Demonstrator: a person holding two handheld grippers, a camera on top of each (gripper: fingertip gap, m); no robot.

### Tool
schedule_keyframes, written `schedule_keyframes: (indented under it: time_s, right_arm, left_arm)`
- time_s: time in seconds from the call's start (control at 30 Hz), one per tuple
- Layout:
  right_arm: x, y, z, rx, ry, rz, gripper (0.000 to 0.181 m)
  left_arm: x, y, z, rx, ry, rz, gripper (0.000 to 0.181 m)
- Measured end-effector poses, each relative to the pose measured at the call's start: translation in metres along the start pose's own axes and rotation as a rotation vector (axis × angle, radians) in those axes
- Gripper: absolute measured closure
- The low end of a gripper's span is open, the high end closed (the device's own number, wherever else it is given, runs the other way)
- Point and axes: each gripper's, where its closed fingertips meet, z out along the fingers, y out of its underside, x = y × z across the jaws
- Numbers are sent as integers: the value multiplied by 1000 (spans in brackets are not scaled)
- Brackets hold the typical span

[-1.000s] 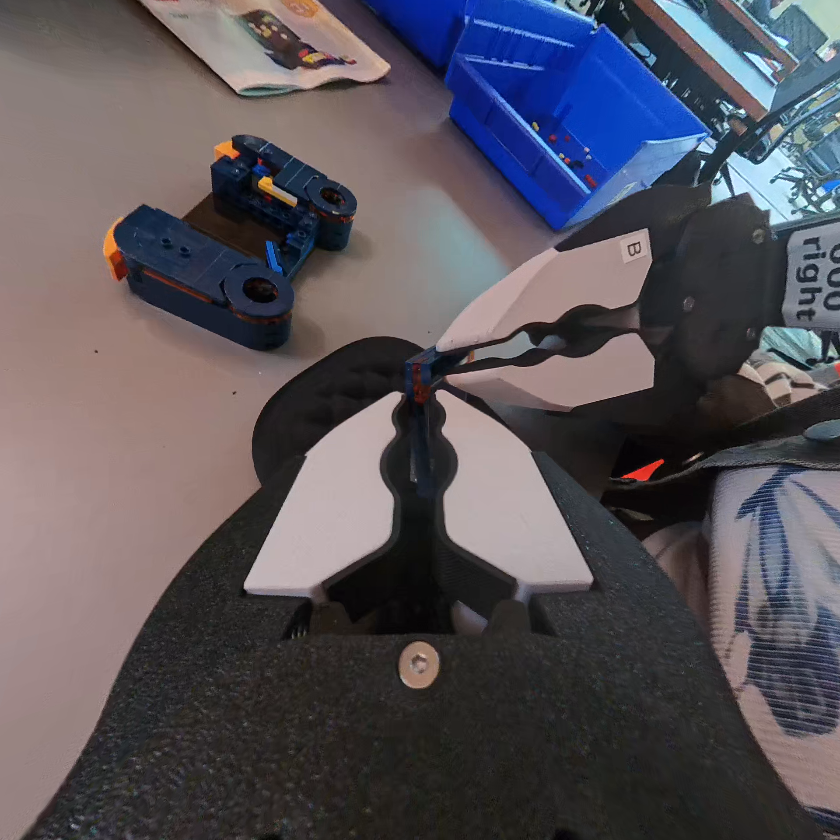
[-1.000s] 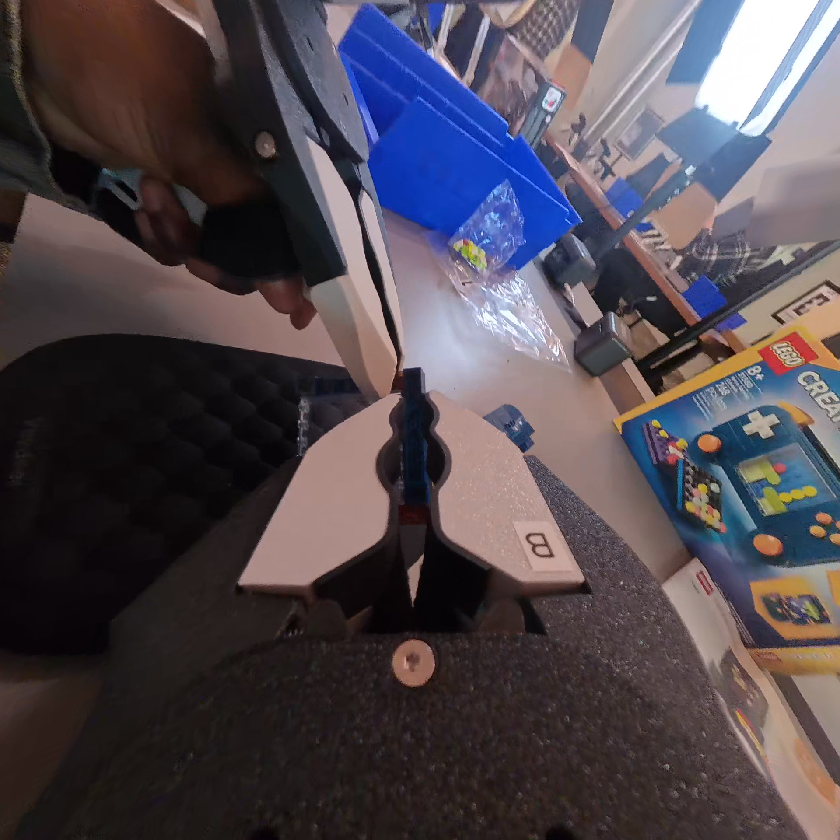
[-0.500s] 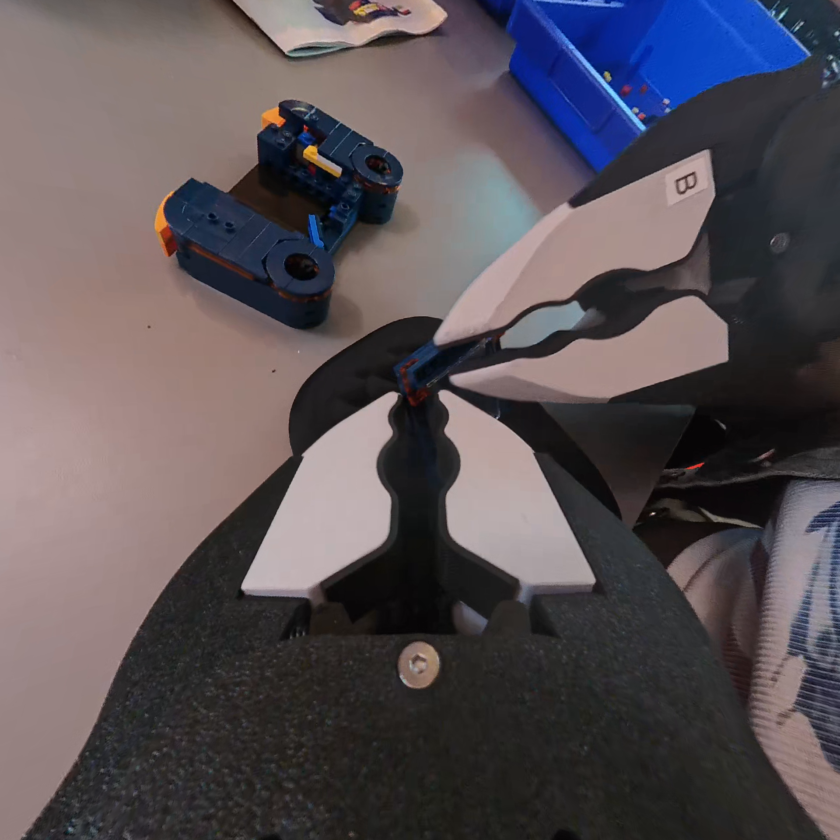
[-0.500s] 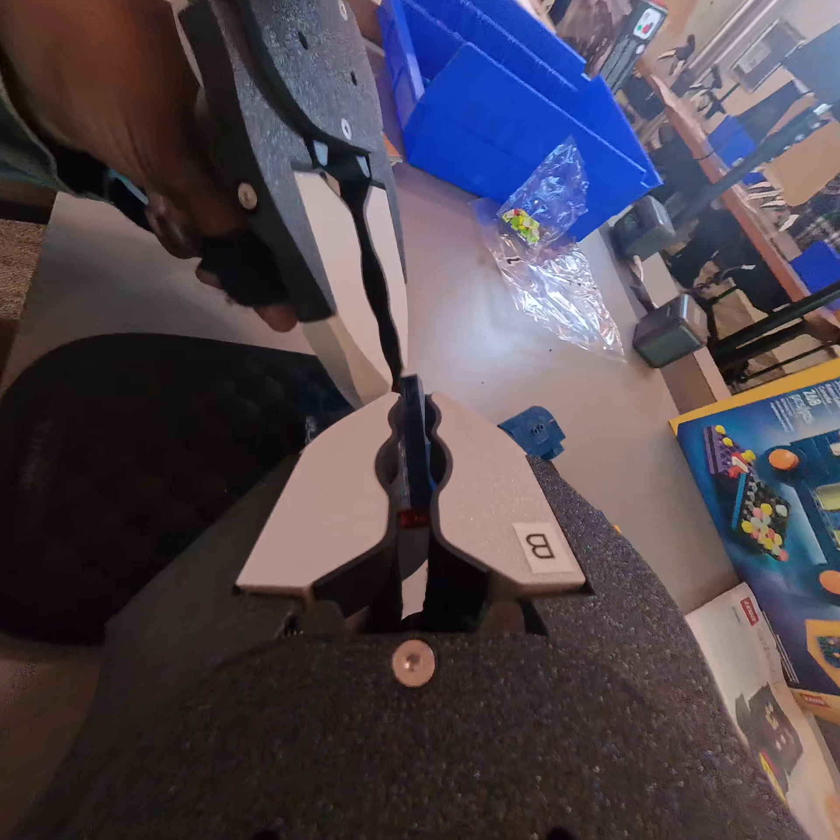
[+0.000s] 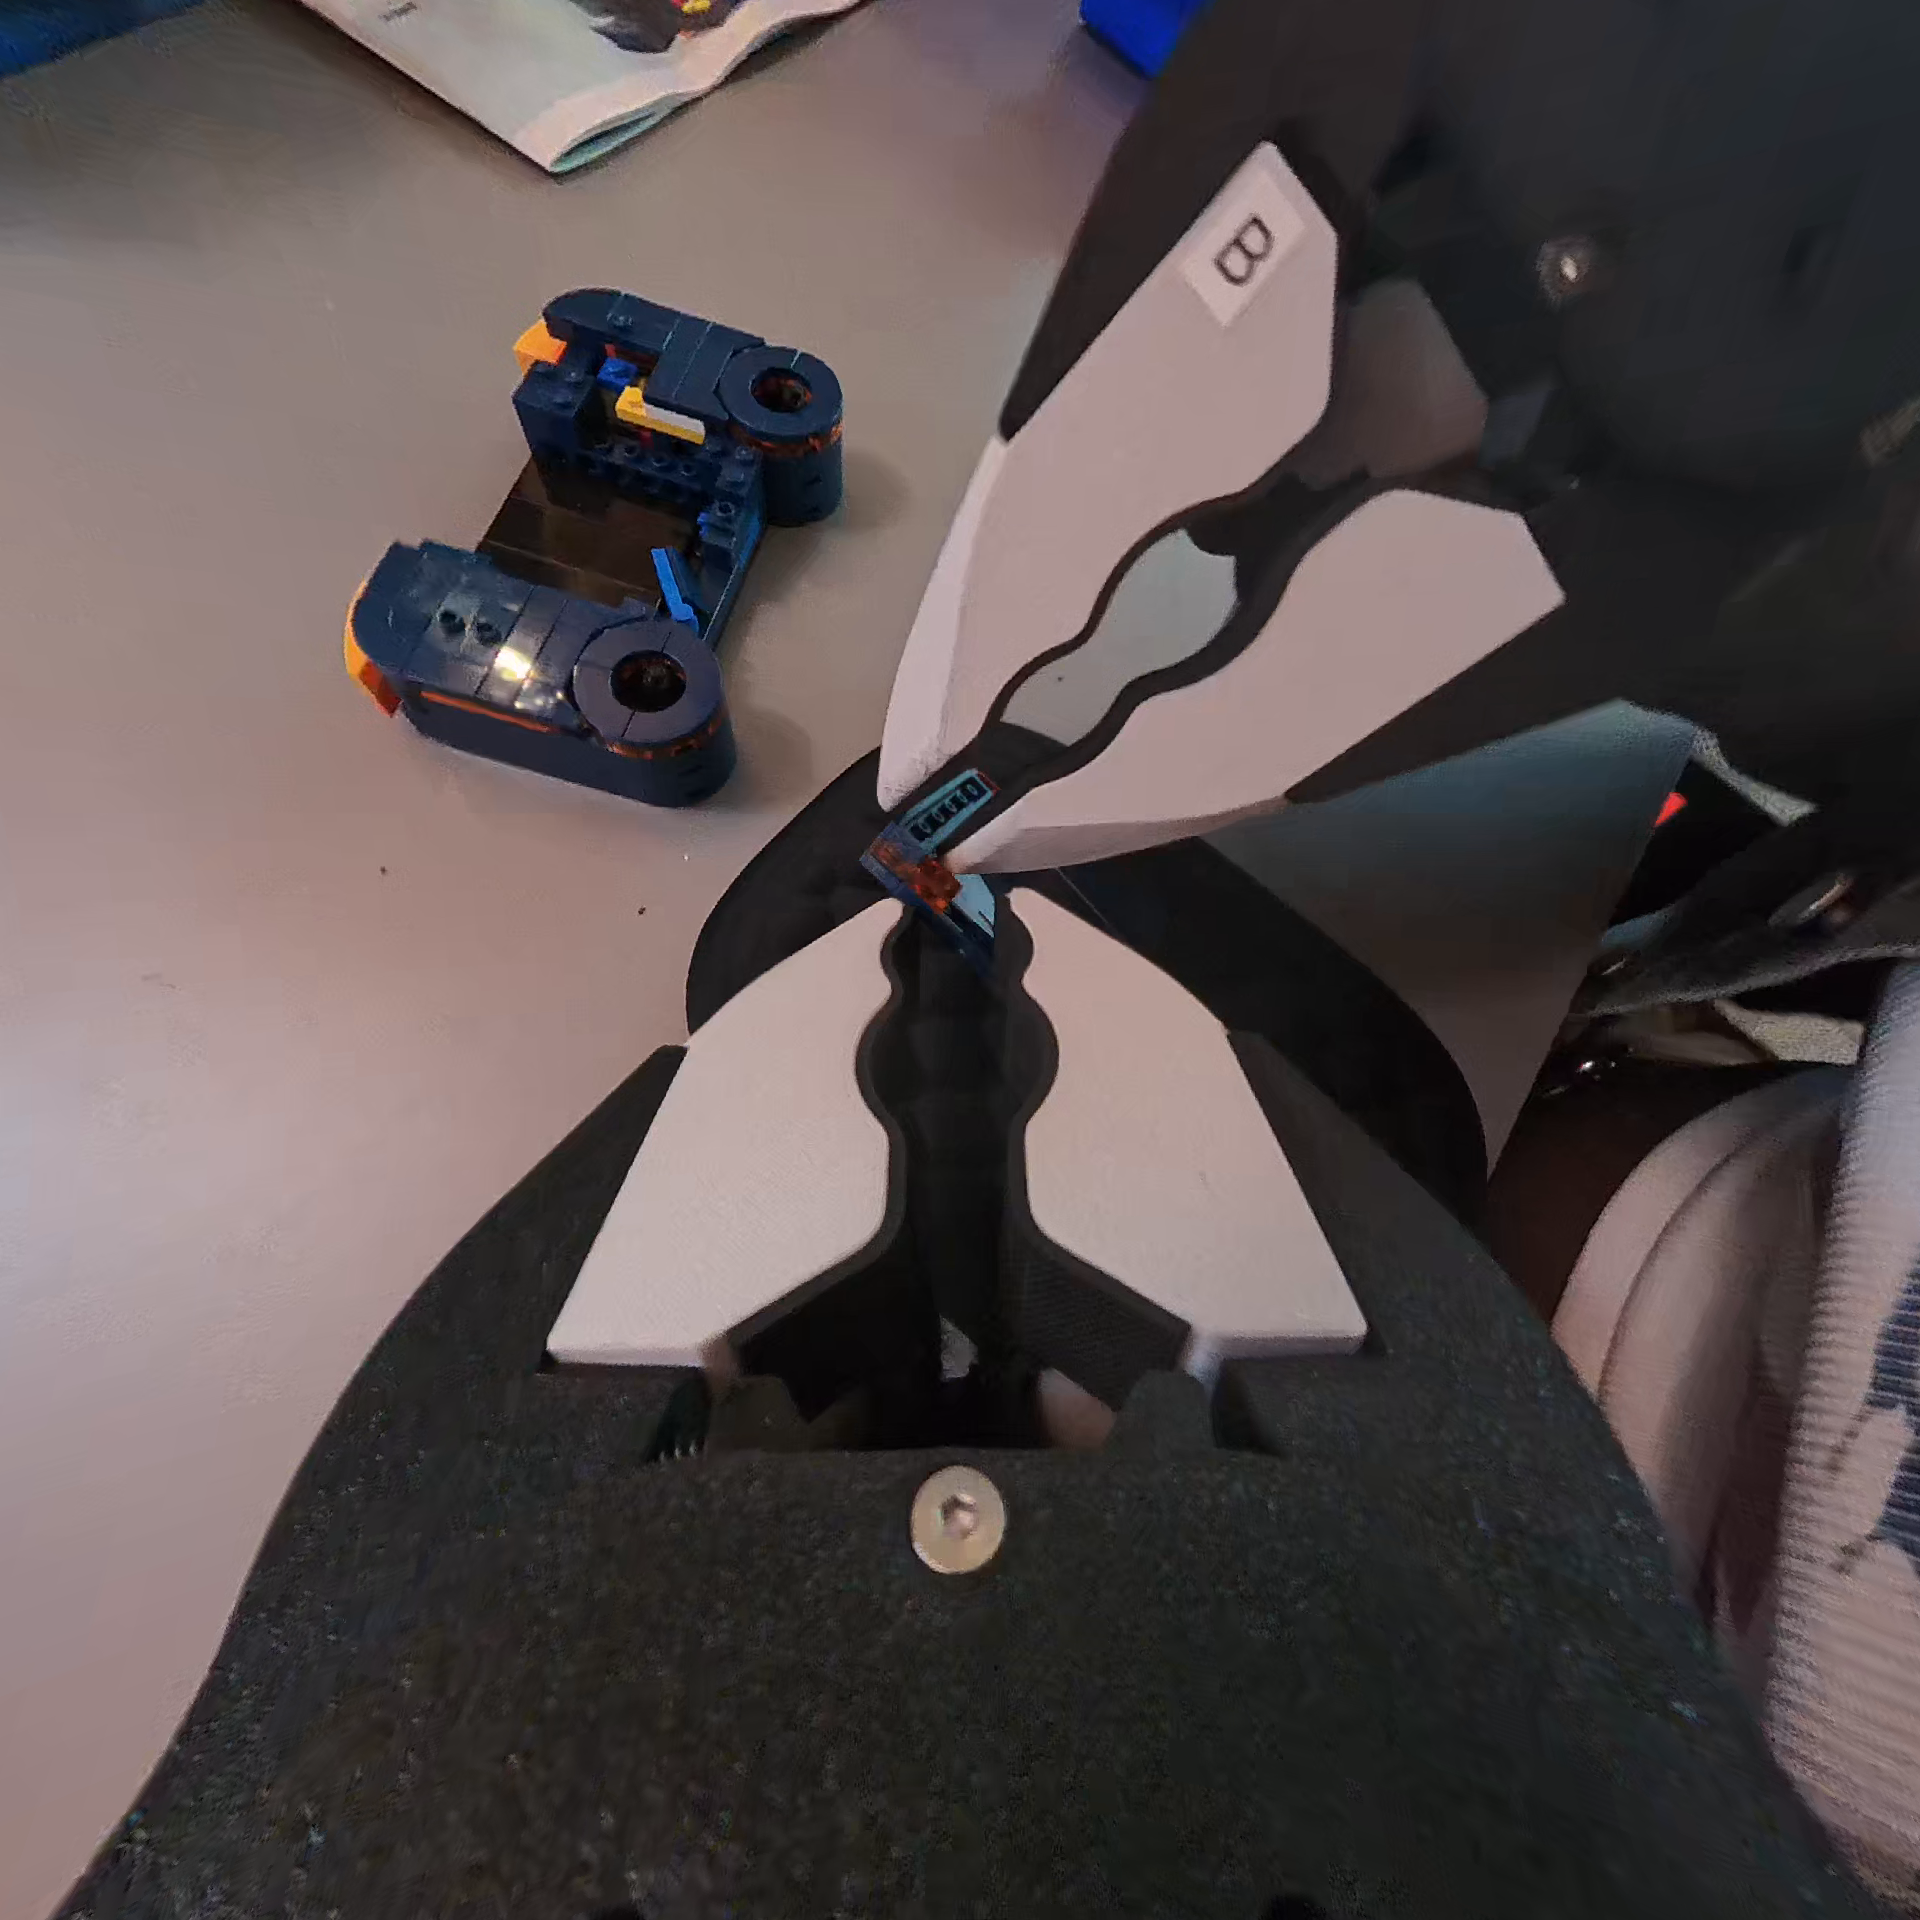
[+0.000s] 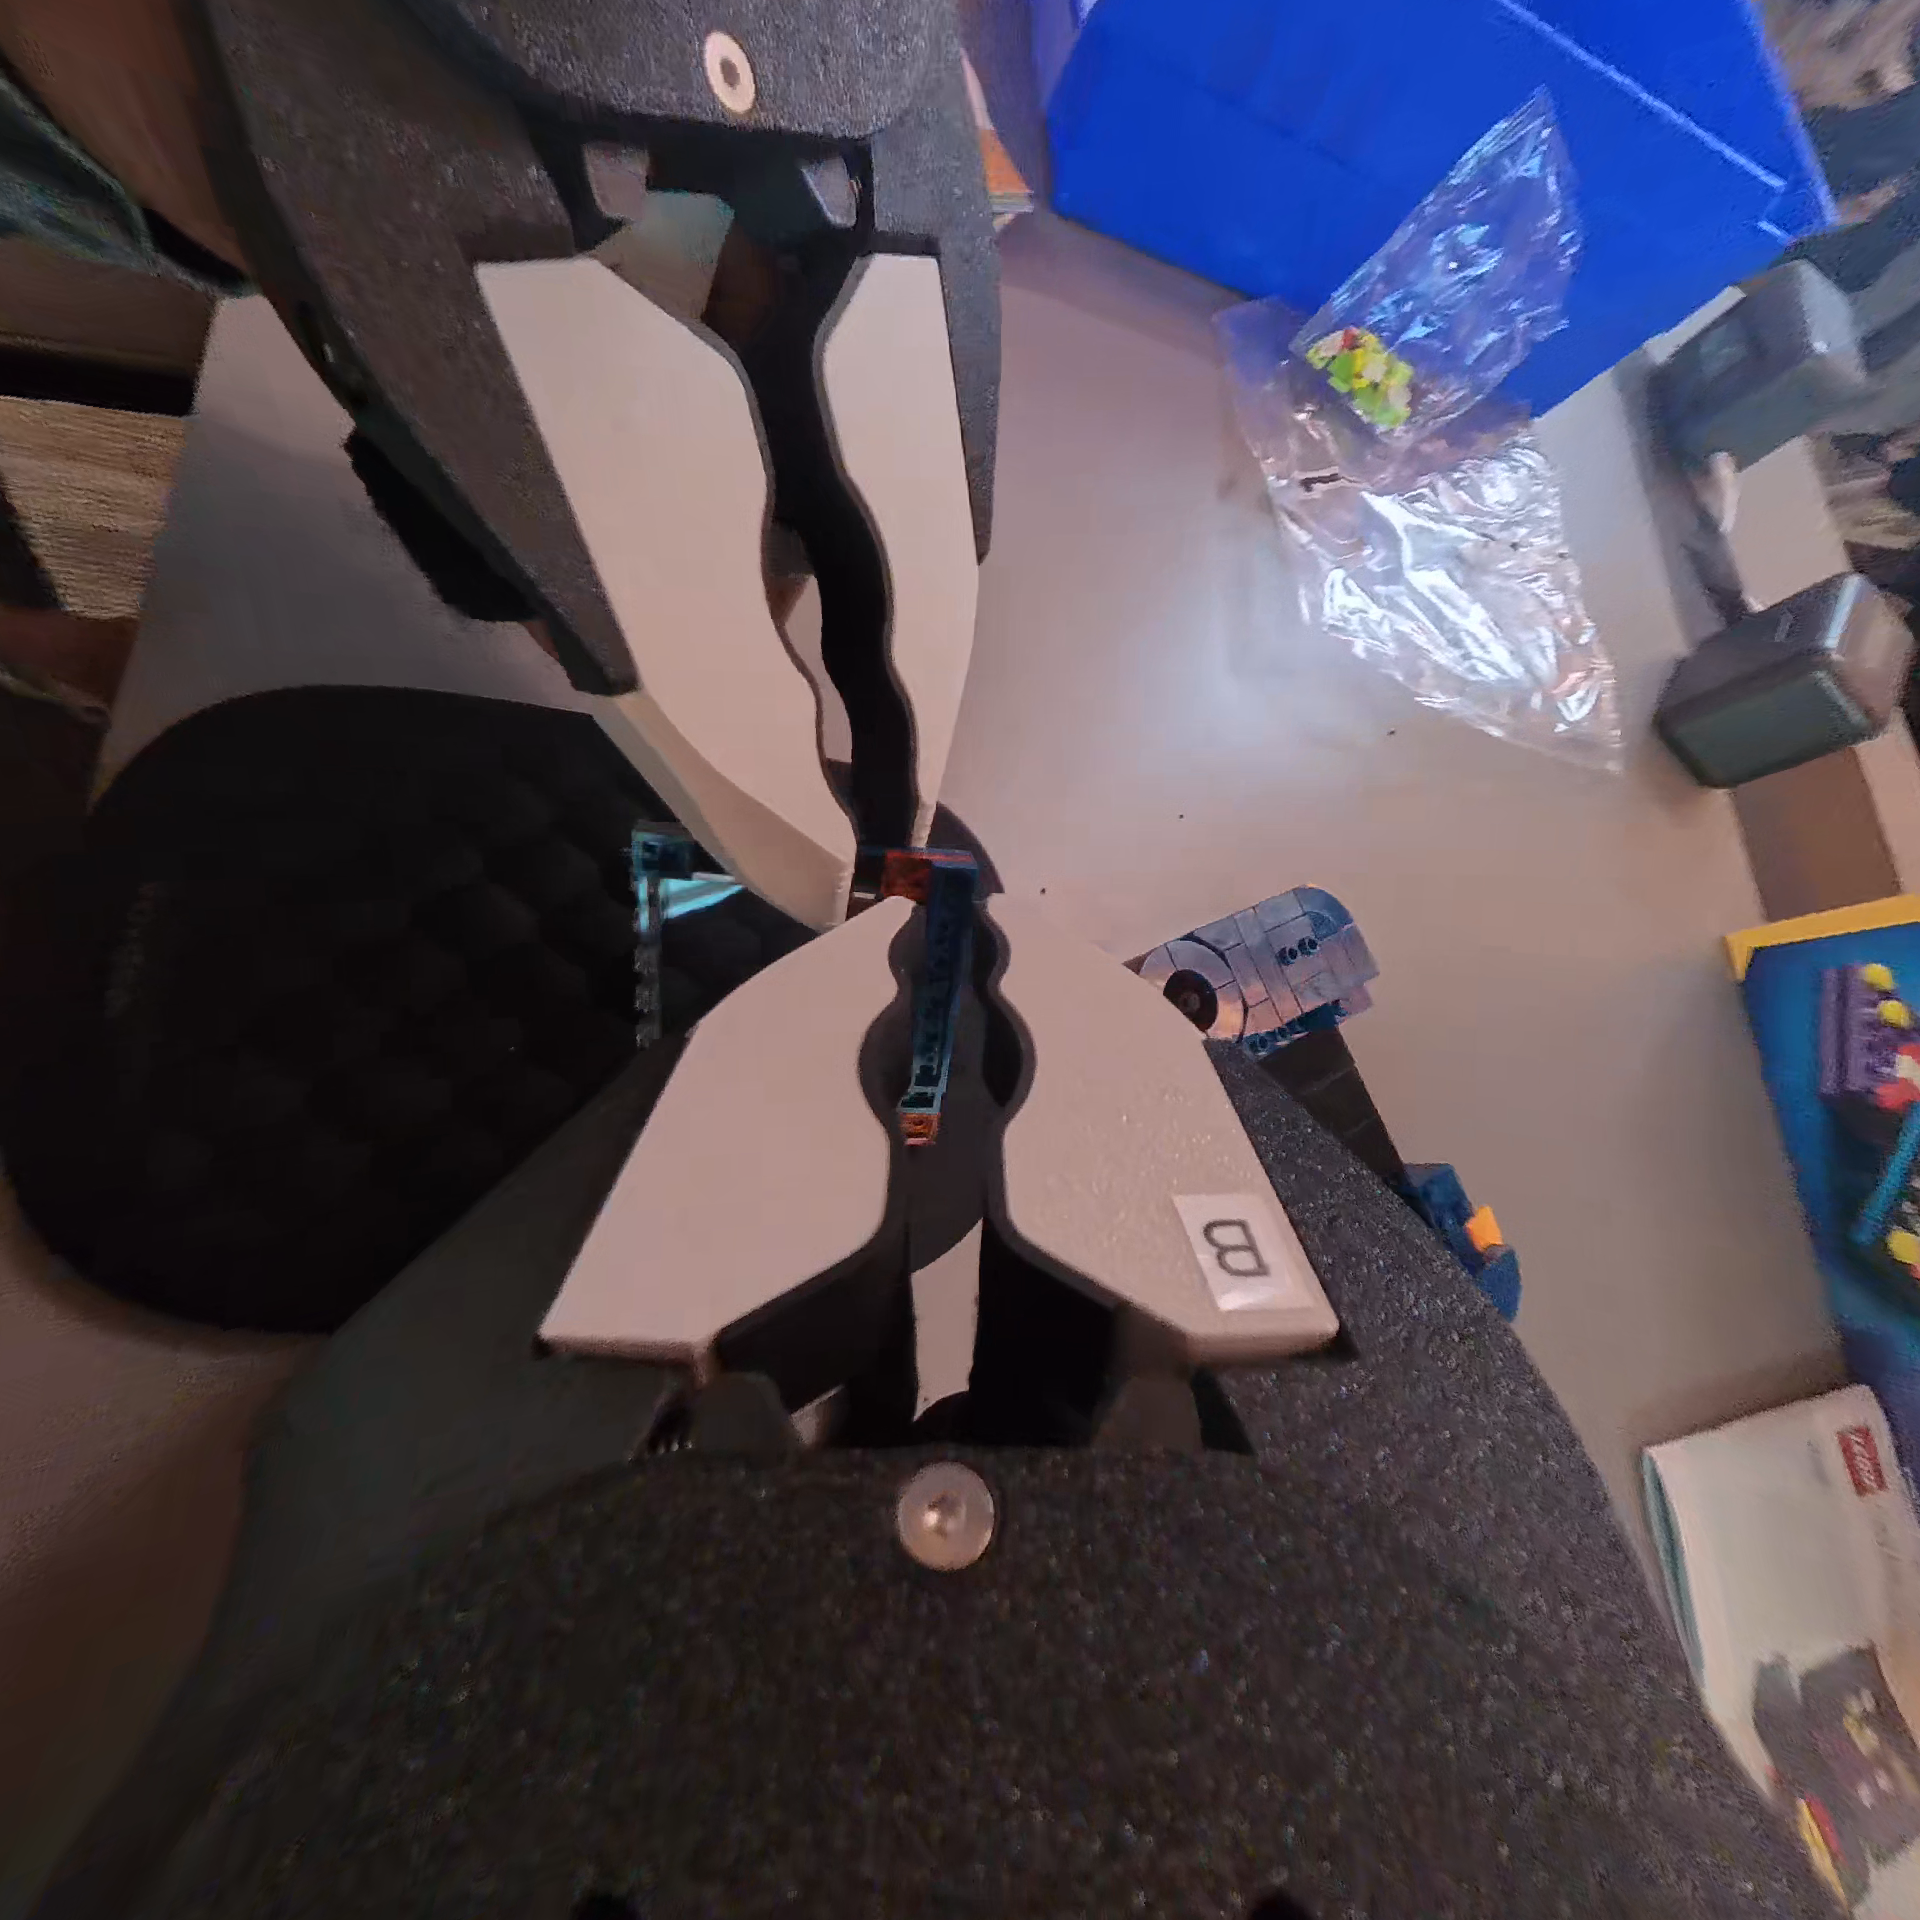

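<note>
My right gripper [image 6: 951, 914] is shut on a thin blue plate [image 6: 940, 997] with small orange bits at both ends, held edge-on between its jaws. The plate also shows in the left wrist view [image 5: 945, 810], in the right gripper [image 5: 935, 821]. My left gripper [image 5: 958, 909] meets it tip to tip. Its jaws stand slightly apart around the plate's orange-tipped end, which lies against the right fingertip [image 5: 1029, 914]. In the right wrist view the left gripper [image 6: 888, 862] comes down from above. Both hover over a black round pad [image 6: 312, 987].
A dark blue brick model [image 5: 592, 540] lies on the table to the left; it also shows in the right wrist view [image 6: 1257, 971]. A booklet [image 5: 582, 73], blue bins [image 6: 1351, 135], a clear bag [image 6: 1455, 571], a toy box [image 6: 1849, 1091] and a person's patterned clothing [image 5: 1818, 1351] surround the spot. Left and right tips are no more than a few centimetres apart.
The left jaws have parted slightly from the blue plate they gripped. The right gripper has swung up and over, keeping hold of the plate. Both grippers have tilted towards the table.
</note>
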Motion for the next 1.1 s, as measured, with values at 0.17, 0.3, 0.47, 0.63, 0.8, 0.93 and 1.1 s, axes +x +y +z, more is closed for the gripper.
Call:
schedule_keyframes:
  time_s: [0.17,0.3,0.47,0.63,0.8,0.93,1.1]
  right_arm:
    - [4,-11,-4,103,-62,83,173]
    - [8,-25,2,336,28,176,173]
    - [4,-8,-3,359,233,153,173]
    - [-6,2,-18,340,289,71,181]
    - [-8,16,-26,343,285,301,181]
    - [-4,14,-35,435,119,557,179]
    - [-2,30,-34,373,74,570,166]
  left_arm:
    - [-3,-9,-12,-59,-45,146,169]
    - [-13,-8,-25,-165,-56,177,170]
    - [-9,-7,-9,-132,-25,53,174]
    - [-43,12,2,-239,-277,61,176]
    - [-18,22,18,-176,-124,-30,179]
    - [-27,23,10,-130,-96,-128,179]
    - [-19,20,10,-81,-27,-140,179]
